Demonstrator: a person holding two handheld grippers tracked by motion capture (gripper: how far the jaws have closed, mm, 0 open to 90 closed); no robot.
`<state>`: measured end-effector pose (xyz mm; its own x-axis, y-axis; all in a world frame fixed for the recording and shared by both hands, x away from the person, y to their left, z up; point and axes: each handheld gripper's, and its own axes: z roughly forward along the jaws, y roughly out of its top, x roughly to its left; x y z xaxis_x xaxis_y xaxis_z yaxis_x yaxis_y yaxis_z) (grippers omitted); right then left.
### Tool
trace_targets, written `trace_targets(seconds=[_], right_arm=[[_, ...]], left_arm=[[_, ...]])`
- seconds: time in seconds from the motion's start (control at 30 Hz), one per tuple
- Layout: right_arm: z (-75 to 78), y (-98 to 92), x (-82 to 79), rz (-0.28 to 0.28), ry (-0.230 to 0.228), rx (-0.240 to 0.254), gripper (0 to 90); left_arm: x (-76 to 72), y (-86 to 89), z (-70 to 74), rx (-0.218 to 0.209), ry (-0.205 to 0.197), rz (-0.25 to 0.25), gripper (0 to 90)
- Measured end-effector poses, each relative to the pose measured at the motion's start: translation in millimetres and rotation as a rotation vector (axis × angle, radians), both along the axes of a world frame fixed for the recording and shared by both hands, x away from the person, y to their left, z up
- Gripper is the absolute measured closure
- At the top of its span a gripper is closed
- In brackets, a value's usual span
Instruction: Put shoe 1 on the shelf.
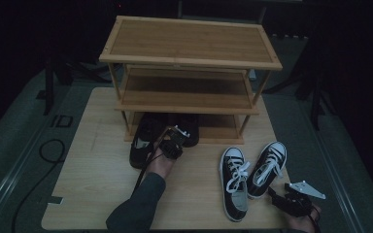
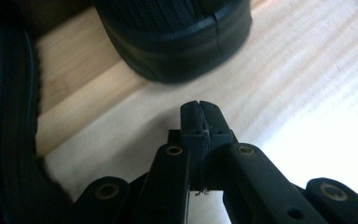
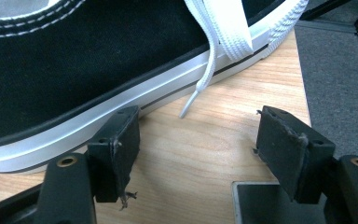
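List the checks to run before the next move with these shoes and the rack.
1. Left gripper shut with nothing between its jaws: ok.
2. Right gripper open: ok.
3. Right gripper beside the sneaker, not touching its sole: ok.
4. Loose lace clear of the right jaws: ok.
5. Black shoes fully on the rack's bottom shelf: not ok, one sticks out.
6. Middle shelf free: ok.

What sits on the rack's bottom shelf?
On the wooden rack's bottom shelf, two black shoes poke out in front. The middle shelf covers their rear parts.
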<state>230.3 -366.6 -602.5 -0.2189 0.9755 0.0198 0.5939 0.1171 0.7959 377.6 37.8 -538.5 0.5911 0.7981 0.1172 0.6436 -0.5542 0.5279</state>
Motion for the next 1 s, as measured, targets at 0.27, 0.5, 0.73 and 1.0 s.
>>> trace_targets(seconds=[0.27,0.5,0.73,1.0], right_arm=[[0.0,0.1,-0.1,-0.001,0.0,0.0,29.8],[-0.1,0.1,-0.2,-0.002,0.0,0.001,29.8],[-0.1,0.2,-0.2,-0.002,0.0,0.001,29.8],[-0.1,0.2,-0.3,-0.003,-0.001,0.001,29.8]], left_arm=[[-29.2,19.7,2.4,-0.006,-0.019,-0.028,88.2],[-52.0,36.0,6.3,-0.021,-0.023,-0.055,88.5],[-70.2,56.9,13.1,-0.041,-0.012,-0.062,89.4],[-87.5,77.8,16.8,-0.067,-0.031,-0.045,89.2]])
